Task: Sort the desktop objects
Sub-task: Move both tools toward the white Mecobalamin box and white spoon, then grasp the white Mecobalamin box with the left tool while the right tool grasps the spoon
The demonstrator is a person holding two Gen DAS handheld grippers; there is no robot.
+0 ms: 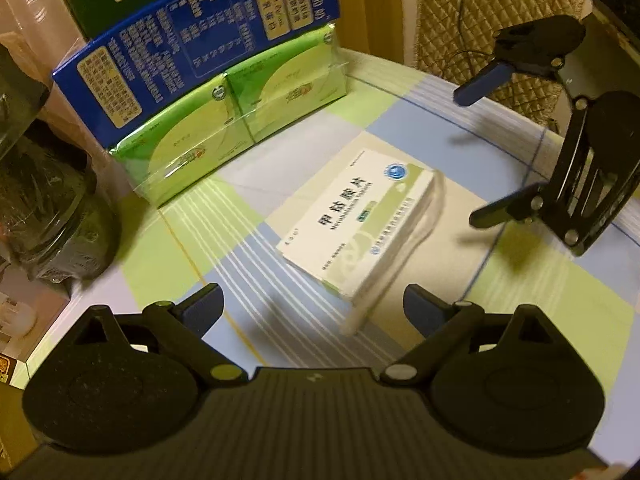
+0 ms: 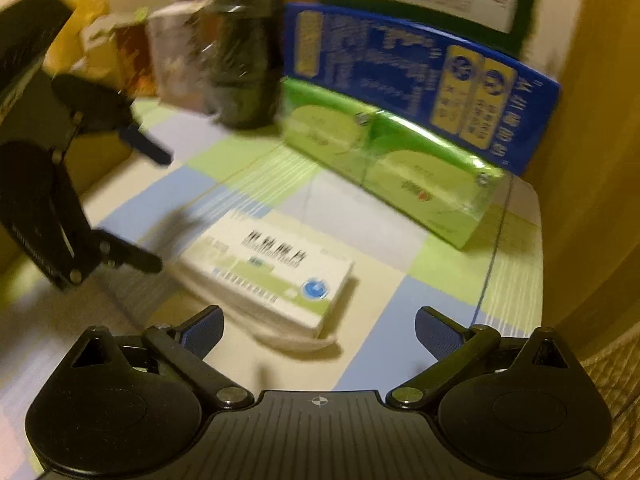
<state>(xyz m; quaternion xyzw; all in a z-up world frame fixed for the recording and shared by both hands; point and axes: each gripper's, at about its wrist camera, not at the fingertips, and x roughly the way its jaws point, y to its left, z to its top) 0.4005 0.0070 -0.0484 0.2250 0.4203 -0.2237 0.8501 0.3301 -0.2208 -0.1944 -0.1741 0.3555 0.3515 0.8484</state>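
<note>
- Dead ahead of both our grippers, on the checked tablecloth, lies the white medicine box, flat on its broad face with a pale strip tucked along one long edge.
- From our left gripper the box sits at twelve o'clock, just beyond the fingertips; its long axis runs from about seven o'clock up to one o'clock, so it lies skewed to the gap between the jaws.
- From our right gripper the same box sits at about eleven o'clock, its near corner just past the left fingertip, and its long axis runs roughly ten to four.
- Both pairs of jaws stand wide apart with nothing between the pads; neither touches the box.
- In the left wrist view the right gripper hangs at three o'clock, near the box's far end; in the right wrist view the left one shows at nine o'clock, its lower finger close to the box's left end.
- We judge the two about equally near, one at each end.
- Behind the box, at eleven o'clock in the left view, the green tissue pack leans against a blue carton, apart from the box.
- Our call: whichever hand goes in needs a wrist roll first, to bring the jaws across the box's short side.
</note>
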